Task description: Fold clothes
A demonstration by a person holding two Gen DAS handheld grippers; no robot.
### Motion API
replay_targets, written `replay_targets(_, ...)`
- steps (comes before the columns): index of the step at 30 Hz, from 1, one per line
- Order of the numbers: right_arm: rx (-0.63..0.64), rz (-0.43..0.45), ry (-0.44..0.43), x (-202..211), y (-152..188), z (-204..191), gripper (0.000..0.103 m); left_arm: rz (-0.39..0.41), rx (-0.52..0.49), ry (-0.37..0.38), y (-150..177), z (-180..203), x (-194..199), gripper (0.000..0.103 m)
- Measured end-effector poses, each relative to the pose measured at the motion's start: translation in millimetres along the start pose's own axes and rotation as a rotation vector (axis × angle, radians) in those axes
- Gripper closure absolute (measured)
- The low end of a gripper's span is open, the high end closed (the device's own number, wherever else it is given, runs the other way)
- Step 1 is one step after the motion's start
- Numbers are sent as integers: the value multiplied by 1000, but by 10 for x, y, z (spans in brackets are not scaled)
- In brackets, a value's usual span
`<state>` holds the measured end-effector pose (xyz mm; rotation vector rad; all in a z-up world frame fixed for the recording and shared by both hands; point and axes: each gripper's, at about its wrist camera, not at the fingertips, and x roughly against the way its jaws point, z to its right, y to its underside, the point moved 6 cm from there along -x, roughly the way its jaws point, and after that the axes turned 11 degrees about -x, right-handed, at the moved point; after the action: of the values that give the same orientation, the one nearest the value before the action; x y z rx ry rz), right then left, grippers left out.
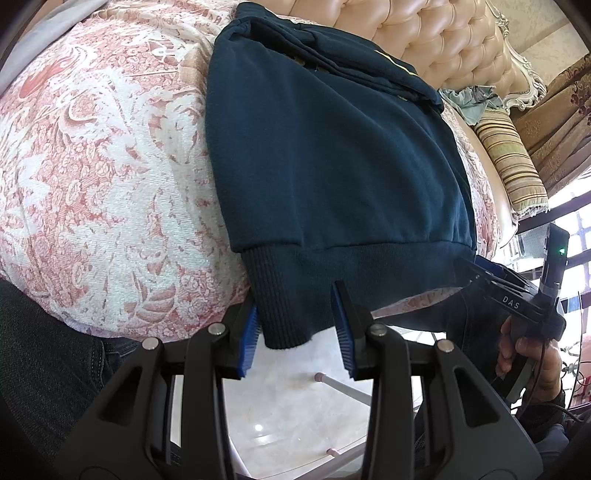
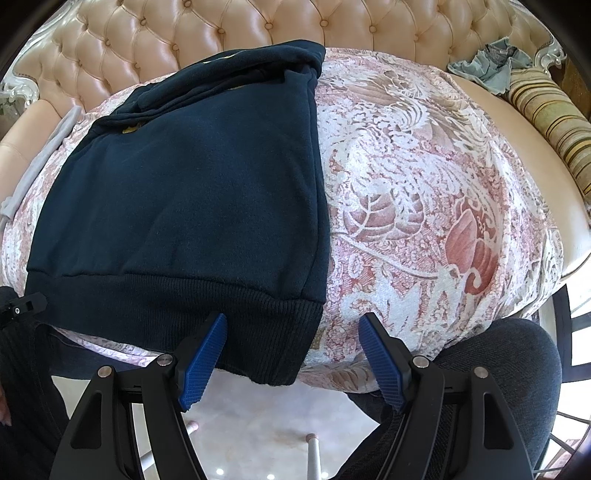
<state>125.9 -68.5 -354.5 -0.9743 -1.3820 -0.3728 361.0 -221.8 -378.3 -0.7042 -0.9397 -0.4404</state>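
Observation:
A dark navy sweatshirt (image 1: pixel 332 155) lies folded lengthwise on the pink floral seat cover (image 1: pixel 96 192), its ribbed hem (image 1: pixel 291 295) hanging over the front edge. My left gripper (image 1: pixel 295 299) is open, and its blue pads straddle the hem's left corner without closing on it. In the right wrist view the sweatshirt (image 2: pixel 184 184) fills the left half. My right gripper (image 2: pixel 293 325) is open around the hem's right corner (image 2: pixel 280 332). The right gripper (image 1: pixel 509 295) also shows at the hem's far end in the left wrist view, held by a hand (image 1: pixel 532 358).
A tufted beige backrest (image 2: pixel 221 33) runs behind the seat. A striped bolster (image 2: pixel 554 122) and crumpled grey-blue cloth (image 2: pixel 491 66) lie at the right end, a grey garment (image 2: pixel 40 155) at the left. The person's dark trouser legs (image 2: pixel 498 365) flank pale floor tiles (image 1: pixel 295 406).

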Motion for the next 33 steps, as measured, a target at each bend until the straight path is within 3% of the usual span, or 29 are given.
replay_targets(13,-4,8,-6,-2,-70,7,29,1,15,-5,18,-16,36,63)
replay_targets(17,-24,17,-37,50,-102,85,29,20,-14,-11,17,-71,200,63)
replay_targets(19,-37,6,-61,57,-112,134,29,42,-87,-34,22,-69,330,63)
replay_targets(20,-45,-5,-85,57,-105,147,29,49,-134,-56,28,-67,387,61)
replay_targets(22,-64,-31,-131,54,-87,169,29,53,-192,-70,45,-78,453,41)
replay_targets(23,-78,-51,-155,41,-73,169,29,50,-204,-62,57,-91,462,39)
replay_targets(26,-131,-104,-266,16,-48,135,28,56,-163,31,60,-92,422,39)
replay_targets(30,-213,-140,-363,6,-43,153,28,5,-133,26,14,-134,182,39)
replay_targets(33,-293,-155,-414,19,-47,233,28,12,-129,82,-20,-100,110,39)
